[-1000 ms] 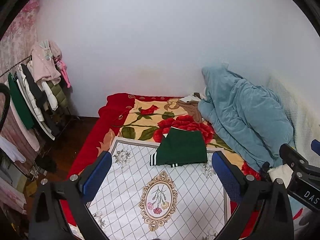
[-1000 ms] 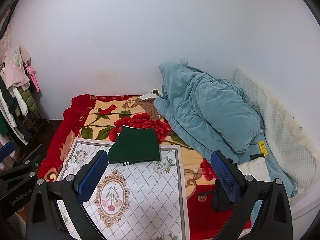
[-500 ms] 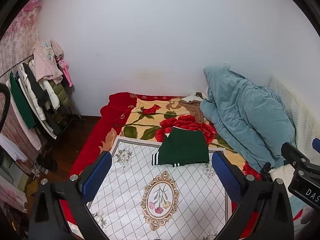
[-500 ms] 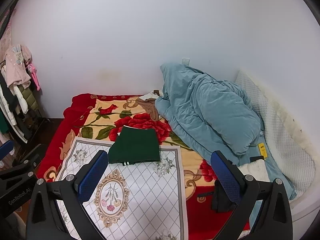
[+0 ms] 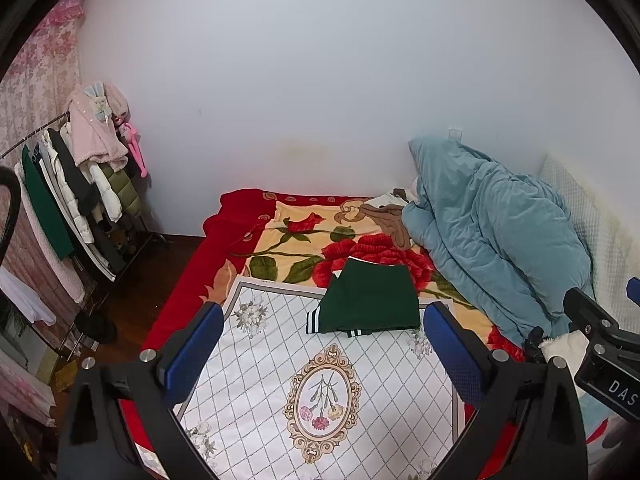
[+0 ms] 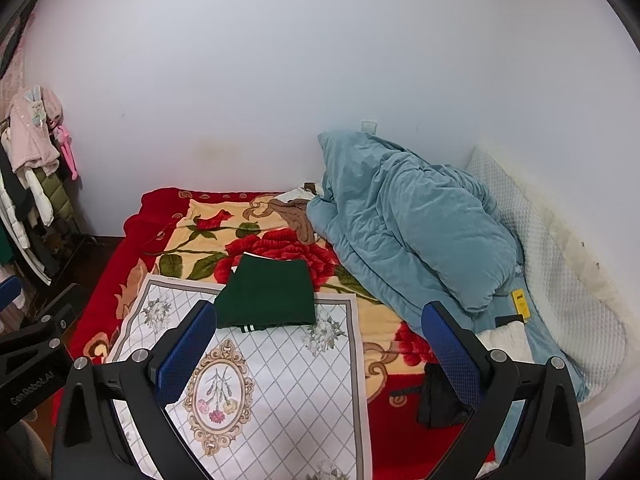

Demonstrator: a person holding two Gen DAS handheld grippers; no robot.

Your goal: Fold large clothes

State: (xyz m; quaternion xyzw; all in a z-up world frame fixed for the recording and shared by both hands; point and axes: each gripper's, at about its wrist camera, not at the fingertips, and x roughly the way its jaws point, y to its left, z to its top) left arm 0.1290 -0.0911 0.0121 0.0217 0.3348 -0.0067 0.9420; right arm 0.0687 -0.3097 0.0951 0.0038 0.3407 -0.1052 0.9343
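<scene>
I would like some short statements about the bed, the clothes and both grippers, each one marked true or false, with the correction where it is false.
1. The green garment lies folded on the bed. True.
2. The left gripper is shut on the green garment. False: its jaws stand wide apart and hold nothing.
3. The blue quilt is spread flat over the whole bed. False: it is bunched in a heap along the right side, by the wall.
4. The right gripper is open and empty. True.
5. The green garment rests partly on the white patterned cloth. True.
6. The clothes rack is bare. False: several garments hang on it.
</scene>
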